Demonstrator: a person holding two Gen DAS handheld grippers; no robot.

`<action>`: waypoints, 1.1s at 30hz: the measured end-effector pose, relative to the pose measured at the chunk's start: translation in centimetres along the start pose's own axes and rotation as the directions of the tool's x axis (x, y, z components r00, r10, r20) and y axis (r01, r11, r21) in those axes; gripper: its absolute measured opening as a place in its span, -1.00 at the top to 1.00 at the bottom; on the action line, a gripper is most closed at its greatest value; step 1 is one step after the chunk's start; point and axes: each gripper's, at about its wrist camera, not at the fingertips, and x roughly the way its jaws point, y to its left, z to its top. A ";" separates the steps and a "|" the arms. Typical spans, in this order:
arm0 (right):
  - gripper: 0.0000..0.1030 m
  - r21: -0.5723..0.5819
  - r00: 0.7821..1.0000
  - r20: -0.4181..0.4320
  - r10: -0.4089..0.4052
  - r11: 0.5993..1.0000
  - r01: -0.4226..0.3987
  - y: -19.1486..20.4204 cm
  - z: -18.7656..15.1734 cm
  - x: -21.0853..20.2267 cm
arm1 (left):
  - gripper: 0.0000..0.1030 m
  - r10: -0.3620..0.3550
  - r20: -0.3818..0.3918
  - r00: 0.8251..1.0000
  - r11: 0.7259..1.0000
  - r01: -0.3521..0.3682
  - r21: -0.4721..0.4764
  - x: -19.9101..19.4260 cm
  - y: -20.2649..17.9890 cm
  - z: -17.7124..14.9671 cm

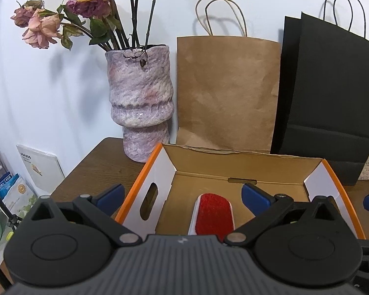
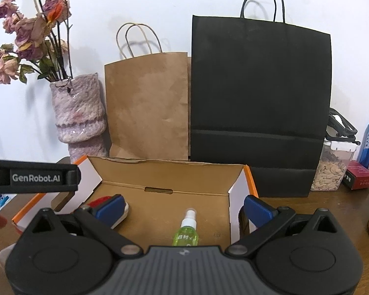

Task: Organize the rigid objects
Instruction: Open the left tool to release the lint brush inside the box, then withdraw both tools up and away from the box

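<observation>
Both items already sit in the open cardboard box point(image 1: 236, 164) on the desk point(image 1: 96, 164). Left to right: lint brush point(image 1: 212, 212), red pad up, lies at box left w/ long axis running near-to-far, dead centre btwn the left gripper point(image 1: 183, 195) jaws, which stand wide & empty. Green spray bottle point(image 2: 186, 233) lies further right, nozzle pointing far, centred ahead of the right gripper point(image 2: 184, 209), jaws also wide, holding nothing. Each hand is nearer its own item; neither touches. Remaining loose stuff looks to be far right, past the black bag point(image 2: 259, 113).
</observation>
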 end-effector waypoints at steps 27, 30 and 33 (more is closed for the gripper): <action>-1.00 0.003 0.999 0.051 0.018 1.000 -0.018 -0.8 -3.1 -8.5 | -1.00 -0.020 0.033 0.999 1.000 0.020 0.005 -7.7 1.9 -4.1; -1.00 0.003 0.998 0.056 0.023 1.000 -0.023 -0.9 -3.6 -9.6 | -1.00 -0.022 0.041 0.999 1.000 0.022 0.007 -8.8 2.2 -4.6; -1.00 0.004 0.997 0.067 0.029 1.000 -0.029 -1.1 -4.0 -10.9 | -1.00 -0.027 0.052 0.998 1.000 0.027 0.008 -9.9 2.4 -5.1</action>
